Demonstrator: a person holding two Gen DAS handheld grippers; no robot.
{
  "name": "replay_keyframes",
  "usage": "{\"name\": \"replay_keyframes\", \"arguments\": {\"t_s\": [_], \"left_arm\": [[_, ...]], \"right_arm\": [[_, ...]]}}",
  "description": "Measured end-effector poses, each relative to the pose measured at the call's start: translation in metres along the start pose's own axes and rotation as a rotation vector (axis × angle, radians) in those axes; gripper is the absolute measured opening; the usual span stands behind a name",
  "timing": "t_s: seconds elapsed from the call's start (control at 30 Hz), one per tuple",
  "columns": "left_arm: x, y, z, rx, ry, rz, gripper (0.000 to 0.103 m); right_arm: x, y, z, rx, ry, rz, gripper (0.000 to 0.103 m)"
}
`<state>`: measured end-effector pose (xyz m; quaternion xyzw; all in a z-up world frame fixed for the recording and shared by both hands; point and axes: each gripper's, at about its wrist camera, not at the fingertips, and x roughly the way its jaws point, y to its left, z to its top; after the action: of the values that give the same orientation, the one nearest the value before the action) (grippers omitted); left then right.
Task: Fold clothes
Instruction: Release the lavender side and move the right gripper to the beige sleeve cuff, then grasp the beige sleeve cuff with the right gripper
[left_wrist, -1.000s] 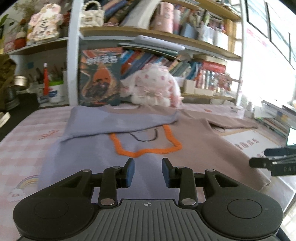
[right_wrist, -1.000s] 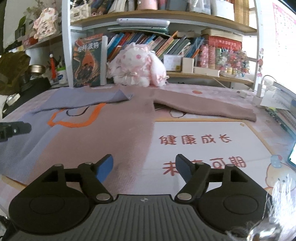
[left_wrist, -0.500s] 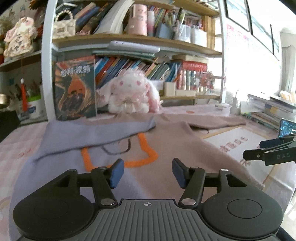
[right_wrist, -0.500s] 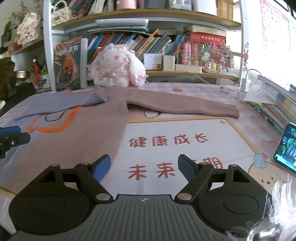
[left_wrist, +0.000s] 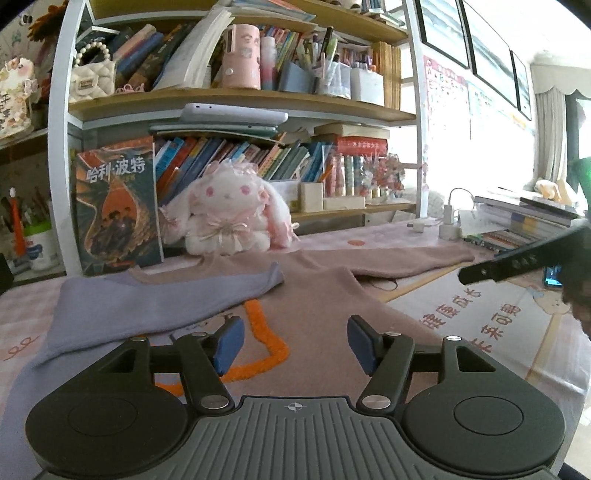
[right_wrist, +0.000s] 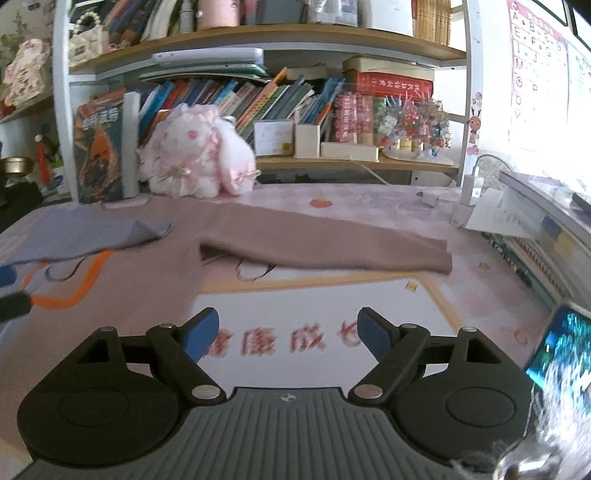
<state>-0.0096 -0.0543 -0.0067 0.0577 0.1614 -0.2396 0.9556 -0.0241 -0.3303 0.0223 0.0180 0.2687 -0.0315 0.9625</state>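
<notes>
Sweater (left_wrist: 332, 306) partly hidden behind left claw (left_wrist: 295, 345), just opened wider, empty; right claw (right_wrist: 286, 334) gapes

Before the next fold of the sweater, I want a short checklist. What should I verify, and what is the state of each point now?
1. Left hand-held gripper empty: ok; jaws just opened, nothing between them.
2. Right hand-held gripper empty: ok, open over the printed mat.
3. Lilac sleeve folded across the sweater: ok.
4. Mauve sleeve folded in: not ok, it lies stretched out sideways.
5. Phone clear of that sleeve: ok.
6. Hem lies flat: cannot tell, hidden behind the grippers.
</notes>
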Motion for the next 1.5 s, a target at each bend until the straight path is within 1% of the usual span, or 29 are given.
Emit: {"name": "replay_keyframes", "arguments": {"t_s": [0.13,0.23,0.27,0.37,0.43,0.57,0.67,0.83,0.93,1.0,1.07,1.17,1.27,1.3,1.33,1.37,1.43,1.5], "left_arm": [[0.003,-0.001,0.0,0.009,0.017,-0.008,0.069],[0.006,-0.002,0.0,0.013,0.033,0.001,0.073],[0.006,-0.002,0.0,0.014,0.035,0.002,0.076],[0.007,-0.003,0.001,0.017,0.041,0.007,0.082],[0.008,-0.003,0.001,0.019,0.044,0.011,0.083],[0.009,-0.004,0.001,0.023,0.052,0.017,0.085],[0.01,-0.004,0.001,0.025,0.058,0.022,0.085],[0.01,-0.006,0.001,0.031,0.059,0.028,0.085],[0.011,-0.005,0.0,0.027,0.067,0.03,0.085],[0.012,-0.005,0.0,0.027,0.069,0.034,0.085],[0.012,-0.005,0.0,0.029,0.07,0.038,0.085],[0.012,-0.006,0.0,0.032,0.073,0.039,0.085],[0.012,-0.006,0.0,0.036,0.073,0.038,0.085],[0.012,-0.007,0.0,0.038,0.075,0.037,0.085],[0.013,-0.007,0.0,0.041,0.08,0.037,0.085],[0.014,-0.007,0.0,0.044,0.084,0.037,0.085],[0.014,-0.009,0.0,0.054,0.088,0.037,0.085],[0.015,-0.011,-0.001,0.066,0.09,0.036,0.085]], "right_arm": [[0.023,-0.015,0.016,0.006,0.036,-0.021,0.082],[0.045,-0.028,0.027,0.028,0.068,-0.028,0.082],[0.052,-0.032,0.03,0.036,0.078,-0.03,0.082],[0.073,-0.047,0.038,0.076,0.108,-0.04,0.082],[0.085,-0.059,0.042,0.115,0.121,-0.068,0.082],[0.101,-0.09,0.047,0.24,0.143,-0.121,0.082],[0.107,-0.112,0.047,0.343,0.159,-0.131,0.082],[0.11,-0.139,0.045,0.483,0.143,-0.104,0.081],[0.115,-0.156,0.045,0.586,0.113,-0.078,0.079],[0.119,-0.166,0.045,0.666,0.098,-0.047,0.074],[0.123,-0.174,0.045,0.747,0.086,-0.013,0.058],[0.13,-0.183,0.044,0.834,0.067,0.012,0.051],[0.138,-0.185,0.046,0.85,0.052,0.004,0.05],[0.139,-0.184,0.048,0.846,0.051,-0.006,0.05],[0.14,-0.181,0.051,0.823,0.045,-0.036,0.049],[0.14,-0.178,0.055,0.785,0.035,-0.079,0.05],[0.144,-0.172,0.065,0.659,0.023,-0.167,0.05],[0.151,-0.173,0.072,0.574,0.045,-0.212,0.05]]}}
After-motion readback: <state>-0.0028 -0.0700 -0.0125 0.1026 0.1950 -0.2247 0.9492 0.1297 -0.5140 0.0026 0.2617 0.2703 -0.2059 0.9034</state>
